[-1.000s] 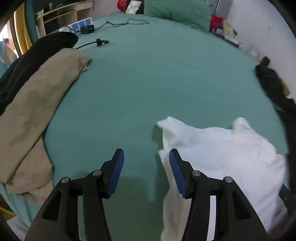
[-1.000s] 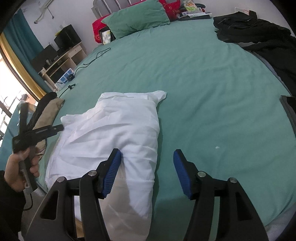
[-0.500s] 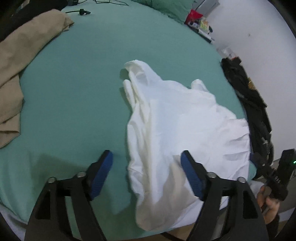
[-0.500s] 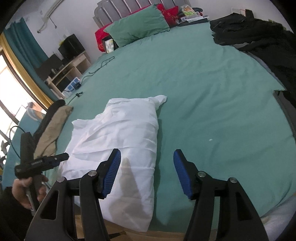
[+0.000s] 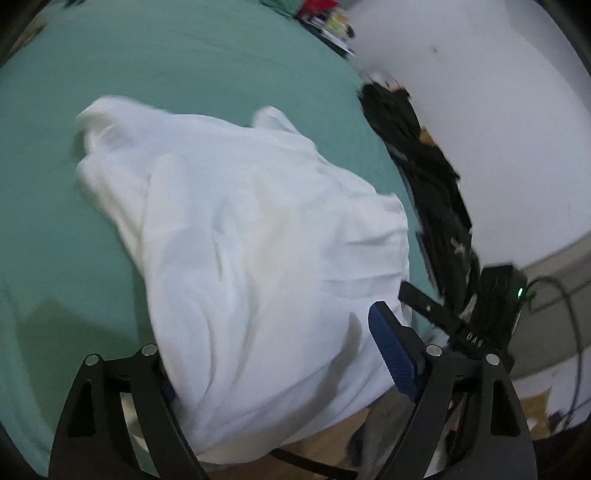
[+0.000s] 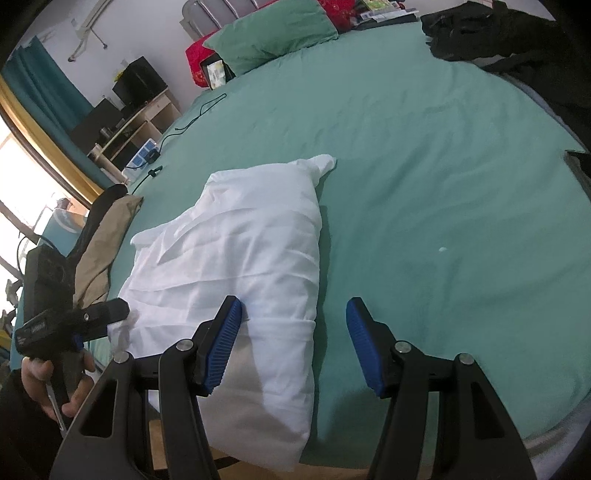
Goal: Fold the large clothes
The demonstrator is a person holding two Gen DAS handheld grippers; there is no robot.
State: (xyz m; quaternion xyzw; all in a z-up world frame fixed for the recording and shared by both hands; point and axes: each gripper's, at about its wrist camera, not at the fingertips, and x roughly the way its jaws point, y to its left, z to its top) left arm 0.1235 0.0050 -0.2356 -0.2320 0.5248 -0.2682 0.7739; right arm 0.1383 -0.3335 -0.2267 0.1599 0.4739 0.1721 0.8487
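Note:
A white garment [image 5: 240, 229] lies crumpled on the green bed [image 5: 184, 55], its near end hanging over the bed's edge. My left gripper [image 5: 273, 354] stands wide open just above that near end. The cloth bulges up between its jaws and hides the left pad; the right pad [image 5: 391, 354] is clear of it. In the right wrist view the same garment [image 6: 240, 251] lies to the left. My right gripper [image 6: 291, 332] is open over its right edge, holding nothing. A hand [image 6: 48, 384] holds the left gripper [image 6: 114, 310] at the garment's left corner.
Black clothes [image 6: 491, 29] are piled along the bed's right side. A beige garment [image 6: 107, 240] over a dark one lies at the left edge. A green pillow [image 6: 273, 33] sits at the head, with a cable and power strip [image 6: 147, 155] near a wooden shelf.
My left gripper has swung right and down from bare sheet onto the white garment's near end, and its jaws have widened. The right gripper has barely moved.

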